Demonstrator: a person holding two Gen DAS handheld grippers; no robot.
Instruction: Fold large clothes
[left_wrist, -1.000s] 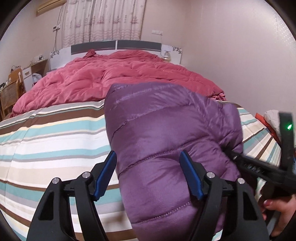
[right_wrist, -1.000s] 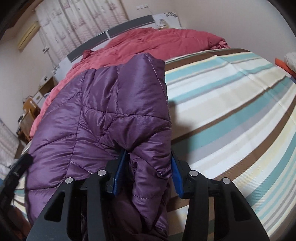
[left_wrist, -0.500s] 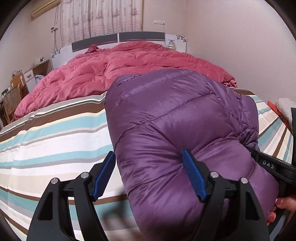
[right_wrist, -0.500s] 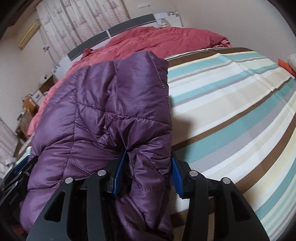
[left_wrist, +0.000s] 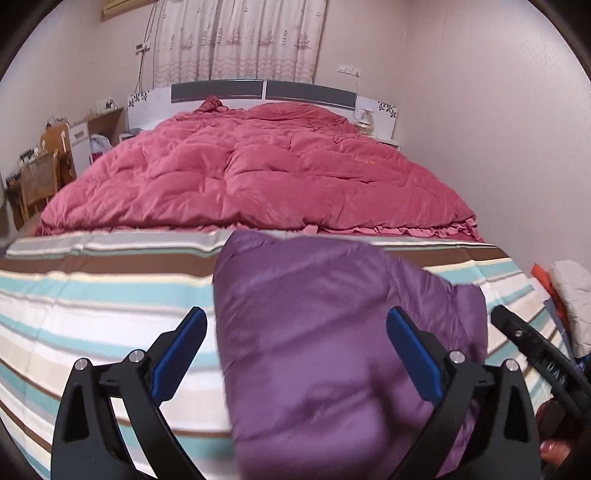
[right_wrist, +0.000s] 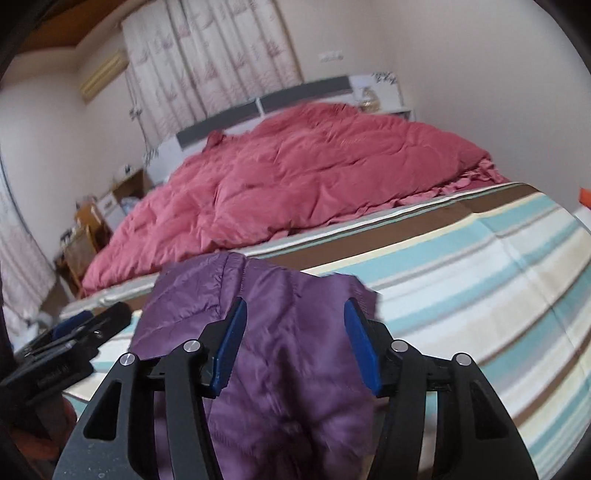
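Purple padded jacket (left_wrist: 332, 343) bunched on the striped sheet (left_wrist: 92, 306) at the near end of the bed, short of the red quilt (left_wrist: 258, 177). Left gripper (left_wrist: 295, 354): jaws opening, spread wide, jacket between them, left pad clear, right pad's contact unclear. Right gripper (right_wrist: 295, 347): jaws opening, a jacket fold (right_wrist: 291, 332) between the blue pads, contact blurred. No containers visible.
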